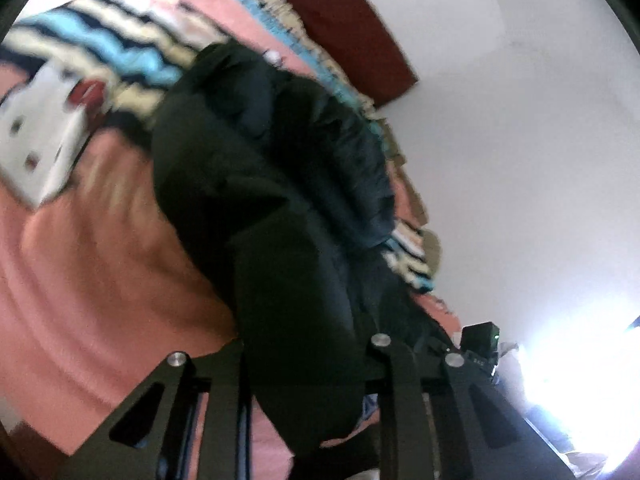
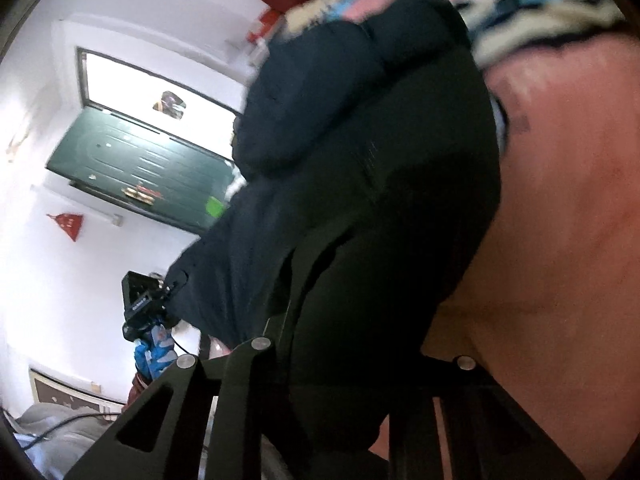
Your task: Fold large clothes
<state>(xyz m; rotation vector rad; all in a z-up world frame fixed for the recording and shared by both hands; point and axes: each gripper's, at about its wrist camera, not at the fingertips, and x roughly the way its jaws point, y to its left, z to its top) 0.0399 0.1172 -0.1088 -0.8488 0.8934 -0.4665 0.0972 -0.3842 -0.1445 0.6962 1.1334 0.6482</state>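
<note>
A large dark puffy jacket (image 1: 272,184) hangs lifted over a pink bed cover (image 1: 100,264). My left gripper (image 1: 308,364) is shut on one edge of the jacket, with dark cloth bunched between its black fingers. My right gripper (image 2: 340,364) is shut on another edge of the jacket (image 2: 360,152), which drapes up and away from it. The right gripper's camera block shows in the left wrist view (image 1: 478,344). The left gripper, held by a blue-gloved hand, shows in the right wrist view (image 2: 144,308). Both views are blurred.
A striped blue, cream and black blanket (image 1: 112,48) and a white patterned cloth (image 1: 40,132) lie on the bed beyond the jacket. A dark red headboard (image 1: 344,20) meets the white wall. A green door (image 2: 140,168) and a window (image 2: 160,92) are at left.
</note>
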